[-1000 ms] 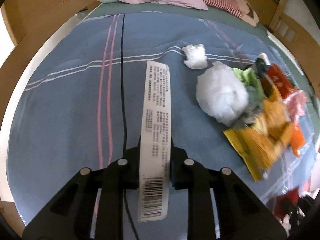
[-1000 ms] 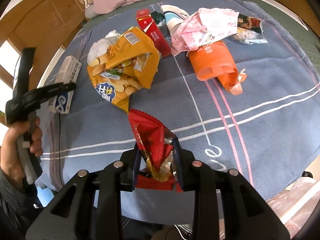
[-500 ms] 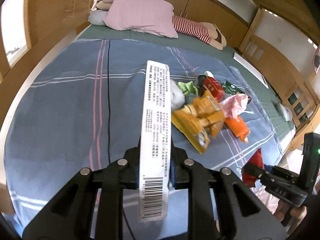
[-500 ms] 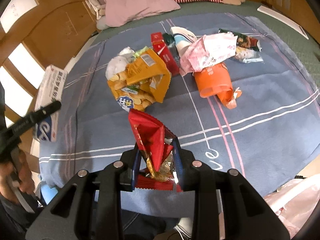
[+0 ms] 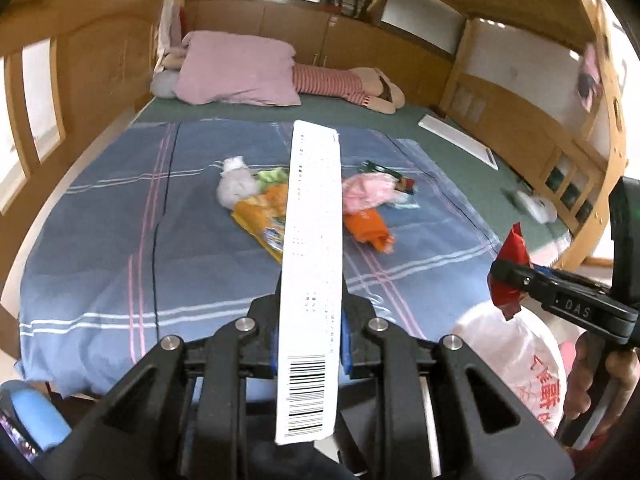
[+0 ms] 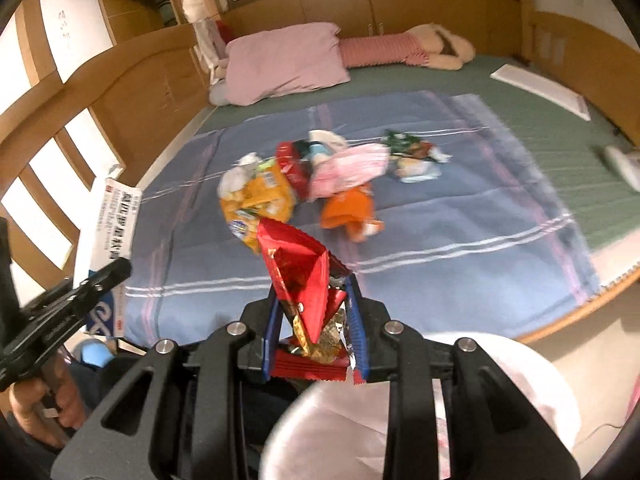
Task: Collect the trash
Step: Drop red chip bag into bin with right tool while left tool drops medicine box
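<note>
My left gripper (image 5: pixel 308 316) is shut on a long white carton (image 5: pixel 314 248) with a barcode, held upright in front of the camera. In the right wrist view that carton (image 6: pixel 110 224) shows at the far left in the left gripper (image 6: pixel 116 276). My right gripper (image 6: pixel 314 312) is shut on a crumpled red snack wrapper (image 6: pixel 298 276); the left wrist view shows that wrapper (image 5: pixel 510 276) at the right. A white plastic bag (image 5: pixel 516 364) hangs below the right gripper, its pale rim (image 6: pixel 440 408) at the bottom. Loose trash lies on the bed: a yellow chip bag (image 6: pixel 256 200), an orange wrapper (image 6: pixel 348 212), pink paper (image 6: pixel 348 168).
The blue striped blanket (image 5: pixel 120 248) covers the bed, with a pink pillow (image 5: pixel 236 68) and a striped plush toy (image 5: pixel 344 84) at the head. Wooden cabinets and panels (image 5: pixel 500 92) surround the bed. A white tissue wad (image 5: pixel 236 184) and a red packet (image 6: pixel 290 164) lie in the pile.
Both grippers have pulled back and risen away from the bed, still holding the carton and the red wrapper. The trash pile looks smaller and farther, and the white bag has come into view.
</note>
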Action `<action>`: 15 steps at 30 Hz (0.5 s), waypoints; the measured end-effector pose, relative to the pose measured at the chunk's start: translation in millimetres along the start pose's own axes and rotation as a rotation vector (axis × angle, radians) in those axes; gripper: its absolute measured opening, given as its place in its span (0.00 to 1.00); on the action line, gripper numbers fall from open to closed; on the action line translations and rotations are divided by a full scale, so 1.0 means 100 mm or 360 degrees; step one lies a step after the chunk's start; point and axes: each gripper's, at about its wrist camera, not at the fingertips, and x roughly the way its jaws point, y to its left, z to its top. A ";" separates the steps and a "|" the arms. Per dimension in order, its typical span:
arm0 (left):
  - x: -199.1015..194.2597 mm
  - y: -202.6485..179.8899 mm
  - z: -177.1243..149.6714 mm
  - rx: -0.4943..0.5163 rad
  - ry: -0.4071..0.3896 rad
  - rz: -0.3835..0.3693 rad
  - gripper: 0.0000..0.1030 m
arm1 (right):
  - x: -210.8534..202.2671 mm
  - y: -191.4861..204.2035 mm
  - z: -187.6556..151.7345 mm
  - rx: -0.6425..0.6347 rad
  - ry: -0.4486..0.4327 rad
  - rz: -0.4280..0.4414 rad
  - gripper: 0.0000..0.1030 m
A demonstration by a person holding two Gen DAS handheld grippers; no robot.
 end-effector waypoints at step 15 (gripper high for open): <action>-0.42 -1.35 -0.36 0.0377 -0.0040 -0.0065 0.21 | -0.37 -0.78 -0.76 0.0089 0.0132 -0.0046 0.30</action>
